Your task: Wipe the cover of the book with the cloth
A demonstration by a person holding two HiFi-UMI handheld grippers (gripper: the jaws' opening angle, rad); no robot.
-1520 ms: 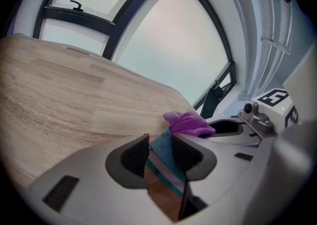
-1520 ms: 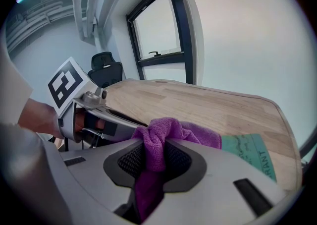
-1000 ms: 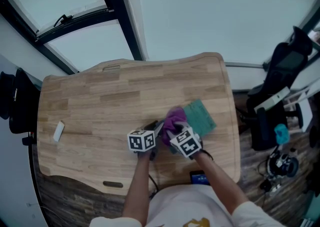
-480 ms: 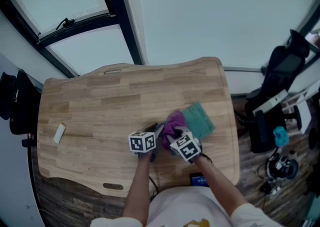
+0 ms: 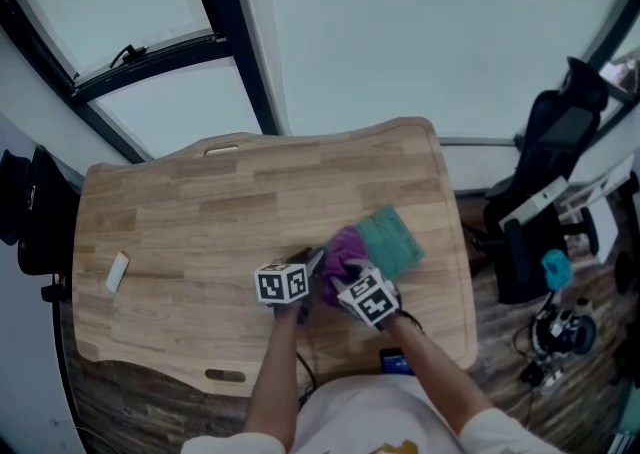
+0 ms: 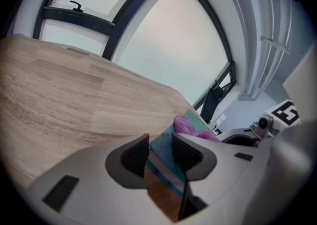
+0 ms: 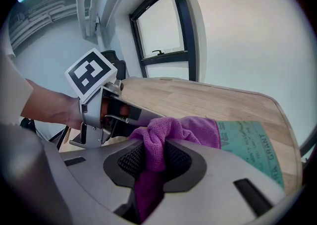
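Note:
A teal book [image 5: 392, 239] lies flat near the table's right front edge. A purple cloth [image 5: 343, 250] rests on its near-left part. My right gripper [image 5: 350, 272] is shut on the cloth and holds it down on the cover; in the right gripper view the cloth [image 7: 178, 130] bunches between the jaws of the right gripper [image 7: 154, 157], and the book [image 7: 252, 144] shows beyond. My left gripper [image 5: 313, 264] is at the book's left corner. In the left gripper view the book's edge [image 6: 164, 143] runs between the nearly closed jaws of the left gripper [image 6: 159, 150].
The wooden table [image 5: 200, 212] stands under a window. A small white object [image 5: 117, 269] lies near its left edge. A black chair [image 5: 545, 177] stands to the right, a black bag [image 5: 25, 207] hangs at the left, and a blue item [image 5: 397, 360] sits by the front edge.
The head view has shifted a little. Both grippers, the cloth and the book keep almost the same places relative to each other.

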